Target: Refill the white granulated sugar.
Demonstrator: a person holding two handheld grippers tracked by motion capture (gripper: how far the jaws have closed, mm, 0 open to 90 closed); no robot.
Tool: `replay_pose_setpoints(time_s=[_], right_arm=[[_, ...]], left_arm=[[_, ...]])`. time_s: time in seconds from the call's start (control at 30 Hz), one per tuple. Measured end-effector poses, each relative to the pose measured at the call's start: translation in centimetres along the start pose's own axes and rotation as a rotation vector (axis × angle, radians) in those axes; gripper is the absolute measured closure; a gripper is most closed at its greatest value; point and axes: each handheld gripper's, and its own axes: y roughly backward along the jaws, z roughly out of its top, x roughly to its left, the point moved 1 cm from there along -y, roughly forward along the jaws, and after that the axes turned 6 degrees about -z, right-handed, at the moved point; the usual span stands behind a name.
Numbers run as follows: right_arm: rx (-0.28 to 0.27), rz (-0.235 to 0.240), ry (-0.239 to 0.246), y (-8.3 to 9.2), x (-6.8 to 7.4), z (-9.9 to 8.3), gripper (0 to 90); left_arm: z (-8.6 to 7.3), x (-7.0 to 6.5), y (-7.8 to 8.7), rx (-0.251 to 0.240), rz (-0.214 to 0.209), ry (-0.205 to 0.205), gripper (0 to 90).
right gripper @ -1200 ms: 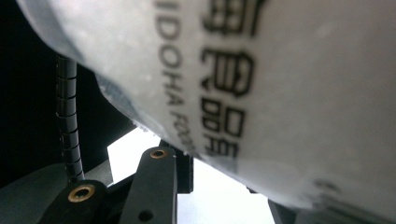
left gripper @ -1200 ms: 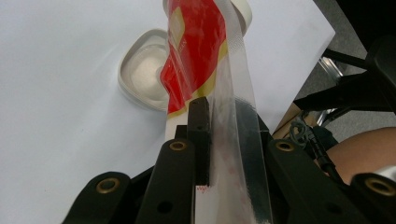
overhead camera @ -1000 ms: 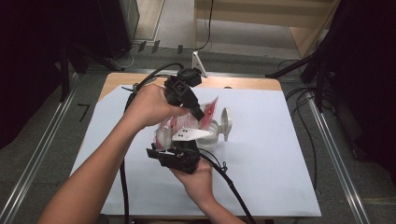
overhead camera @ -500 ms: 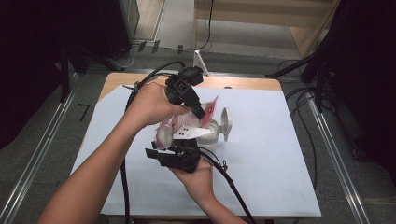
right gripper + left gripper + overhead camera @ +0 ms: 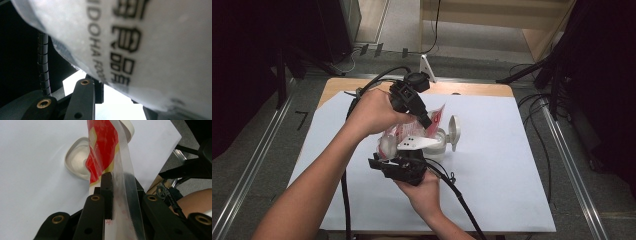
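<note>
A white sheet [image 5: 492, 170] covers a wooden table [image 5: 472, 89] that stands on a grey floor, with dark curtains at both sides and black cables trailing along the edges.

The left gripper [image 5: 424, 119] is held above the middle of the table, pointing down and to the right in the high view. Its own view shows the jaws nearly together, pinching the clear sealed edge of a plastic packet [image 5: 110, 152] printed in red and yellow; no word on the red part can be read. The packet rises straight out from between the pads, its clear strip running up the right-hand side.

The right gripper [image 5: 407, 157] is held just below it, nearer the person, with its grey three-cornered plate on top. Its jaws have just been closing a little, and a white wrapper [image 5: 150, 50] lies across its view right in front of them. Whether the pads press on the wrapper cannot be told. Black print on it runs sideways: the letters "IDOHA FOOD" can be made out beside a row of bold East Asian characters.

Between the two grippers in the high view sits a crumpled bundle of clear and red plastic [image 5: 397, 136]. Just to its right, a small white container [image 5: 439, 145] rests on the sheet with its round hinged lid [image 5: 455, 131] flipped open. In the left gripper view the container's open mouth lies just behind the packet.
</note>
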Motion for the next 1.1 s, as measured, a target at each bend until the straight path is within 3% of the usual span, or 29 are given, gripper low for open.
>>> replay_pose_setpoints(time_s=[0.77, 1.1], right_arm=[[0.01, -0.008, 0.012, -0.1, -0.2, -0.3, 69.2], [0.051, -0.063, 0.039, -0.7, -1.1, -2.0, 64.0]], left_arm=[[-0.1, 0.2, -0.3, -0.001, 0.0, 0.0, 80.0], [-0.9, 0.9, -1.0, 0.0, -0.018, 0.003, 81.0]])
